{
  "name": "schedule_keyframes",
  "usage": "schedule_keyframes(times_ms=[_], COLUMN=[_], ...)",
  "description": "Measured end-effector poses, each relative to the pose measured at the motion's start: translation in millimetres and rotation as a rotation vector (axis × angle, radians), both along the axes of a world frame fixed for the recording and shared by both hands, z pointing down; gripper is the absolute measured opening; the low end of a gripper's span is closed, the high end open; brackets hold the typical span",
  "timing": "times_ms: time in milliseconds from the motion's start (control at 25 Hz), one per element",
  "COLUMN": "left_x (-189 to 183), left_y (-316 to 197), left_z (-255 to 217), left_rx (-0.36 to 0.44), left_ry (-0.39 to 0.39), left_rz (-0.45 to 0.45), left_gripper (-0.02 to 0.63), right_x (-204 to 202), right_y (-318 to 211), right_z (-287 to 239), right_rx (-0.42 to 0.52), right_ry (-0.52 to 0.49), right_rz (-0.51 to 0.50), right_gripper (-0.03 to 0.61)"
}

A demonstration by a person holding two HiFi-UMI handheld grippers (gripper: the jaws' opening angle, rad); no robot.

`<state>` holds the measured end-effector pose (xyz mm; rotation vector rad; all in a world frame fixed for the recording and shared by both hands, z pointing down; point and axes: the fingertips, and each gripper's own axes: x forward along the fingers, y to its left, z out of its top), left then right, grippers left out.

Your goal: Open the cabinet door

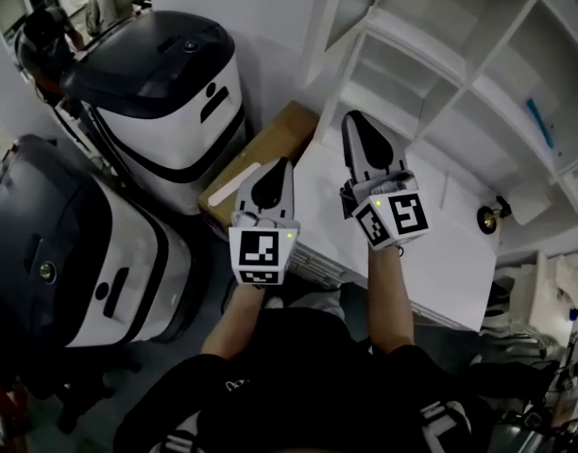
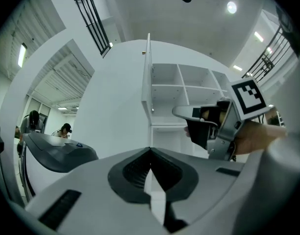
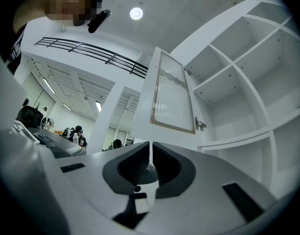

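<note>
With the cabinet door [image 3: 172, 94] at twelve o'clock seemingly open, draw the closed, empty left claw [image 2: 150, 151] and right claw [image 3: 151, 147] back without brushing it.

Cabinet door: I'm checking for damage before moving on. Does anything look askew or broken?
Nothing stands out. The cabinet door stands swung wide open on its hinges, its ribbed panel looks whole, and the shelves beside it look straight and intact. No crack or spill shows.
</note>
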<state>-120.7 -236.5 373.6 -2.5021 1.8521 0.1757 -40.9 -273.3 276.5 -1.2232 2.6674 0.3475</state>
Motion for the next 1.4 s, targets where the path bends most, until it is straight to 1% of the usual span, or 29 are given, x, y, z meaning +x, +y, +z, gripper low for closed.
schedule_keyframes(times_ms=[160,400,600,800,920,1080,1400], left_x=[32,77,117,143,152,159,166], left_y=[-5,-16,-22,-26,-27,-28,-26], left_z=[3,4,5,3,7,13,20], left_rx=[-0.008,-0.005,-0.003,0.001,-0.011,-0.028,-0.04], left_ry=[-0.006,-0.002,-0.004,-0.012,-0.014,-0.023,-0.018], left_rz=[0.066,0.163,0.244,0.298,0.317,0.342,0.375], left_gripper=[0.011,0.011,0.011,0.011,0.011,0.011,0.011], right_x=[27,64,98,124,139,152,153], right_y=[3,8,13,18,21,27,36], right_z=[25,49,73,101,112,117,124], right_rx=[-0.058,-0.102,-0.162,-0.238,-0.27,-0.287,-0.293], right_ry=[0.004,0.008,0.016,-0.007,-0.027,-0.056,-0.034], right_rz=[0.052,0.139,0.215,0.266,0.302,0.336,0.364], right_gripper=[0.037,0.037,0.035,0.032,0.032,0.032,0.032])
